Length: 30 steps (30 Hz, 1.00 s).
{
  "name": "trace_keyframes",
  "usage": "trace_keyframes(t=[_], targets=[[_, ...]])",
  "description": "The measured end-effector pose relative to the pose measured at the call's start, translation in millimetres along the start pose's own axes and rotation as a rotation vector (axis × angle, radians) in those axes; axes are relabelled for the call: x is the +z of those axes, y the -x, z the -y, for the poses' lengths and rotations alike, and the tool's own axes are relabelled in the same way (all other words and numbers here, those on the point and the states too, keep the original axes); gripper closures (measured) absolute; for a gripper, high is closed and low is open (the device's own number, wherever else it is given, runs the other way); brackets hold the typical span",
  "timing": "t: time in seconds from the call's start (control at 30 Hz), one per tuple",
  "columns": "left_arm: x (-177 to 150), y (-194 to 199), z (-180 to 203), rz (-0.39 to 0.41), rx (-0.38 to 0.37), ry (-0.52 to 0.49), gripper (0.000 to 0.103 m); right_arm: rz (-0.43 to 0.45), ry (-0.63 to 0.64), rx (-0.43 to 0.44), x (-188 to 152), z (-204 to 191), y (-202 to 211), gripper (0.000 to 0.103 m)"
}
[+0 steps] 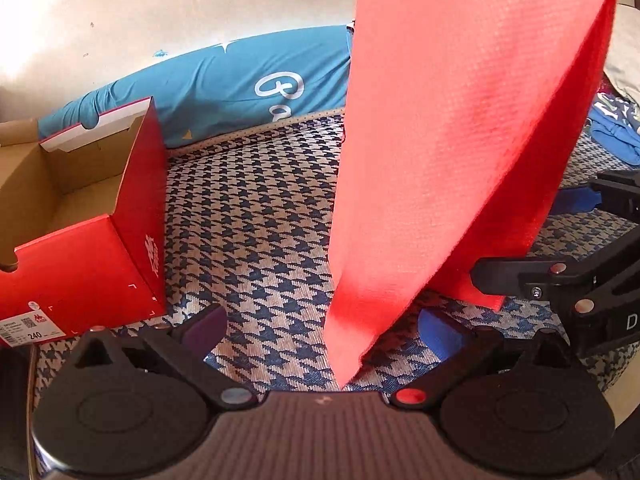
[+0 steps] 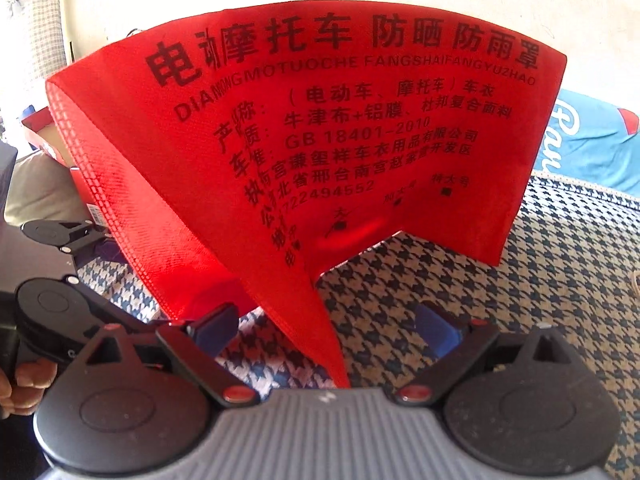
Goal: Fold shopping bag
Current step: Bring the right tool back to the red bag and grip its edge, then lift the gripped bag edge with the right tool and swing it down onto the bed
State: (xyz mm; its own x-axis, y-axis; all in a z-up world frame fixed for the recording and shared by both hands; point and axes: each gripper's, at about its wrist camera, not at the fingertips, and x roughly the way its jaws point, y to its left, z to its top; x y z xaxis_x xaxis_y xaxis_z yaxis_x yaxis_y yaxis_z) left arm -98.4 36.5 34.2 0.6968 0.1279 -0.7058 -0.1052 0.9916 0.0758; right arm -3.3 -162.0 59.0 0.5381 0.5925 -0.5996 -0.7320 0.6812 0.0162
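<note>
Your red shopping bag (image 2: 328, 152) stands bent and half-raised on the houndstooth cover (image 1: 256, 216), one corner trailing down between the spread fingers of each gripper. Left gripper (image 1: 324, 332): jaws wide apart, cloth passing through unpinched. Right gripper (image 2: 328, 320): jaws also apart, nothing clamped (the printed side faces it). You look to be between grips, with the fold itself not yet laid; next you'll likely need to pinch two corners and bring the panel flat. Just beside the bag to the left, the red shoebox (image 1: 80, 208) sits open and looks empty.
</note>
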Motion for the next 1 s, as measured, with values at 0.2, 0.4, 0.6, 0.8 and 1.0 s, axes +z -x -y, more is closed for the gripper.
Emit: trace_keyframes(t=[0.2,0.4,0.6,0.8,1.0], targets=[[-3,-4,4,0.020,-0.007,-0.032,0.001,0.021,-0.020,-0.025,4,3,-3,0.014],[-5,-9,9,0.026,-0.046,-0.048,0.006,0.026,0.020,-0.040,8,-4,-12,0.031],[-4,-18,15,0.029,-0.098,-0.076,0.021,0.006,0.033,-0.043,10,-8,-20,0.055],[-1,-29,22,0.031,-0.088,-0.119,0.048,0.001,0.018,-0.049,11,-6,-22,0.072],[-1,-29,19,0.051,-0.104,-0.083,0.062,0.012,-0.002,-0.081,11,-3,-19,0.085]])
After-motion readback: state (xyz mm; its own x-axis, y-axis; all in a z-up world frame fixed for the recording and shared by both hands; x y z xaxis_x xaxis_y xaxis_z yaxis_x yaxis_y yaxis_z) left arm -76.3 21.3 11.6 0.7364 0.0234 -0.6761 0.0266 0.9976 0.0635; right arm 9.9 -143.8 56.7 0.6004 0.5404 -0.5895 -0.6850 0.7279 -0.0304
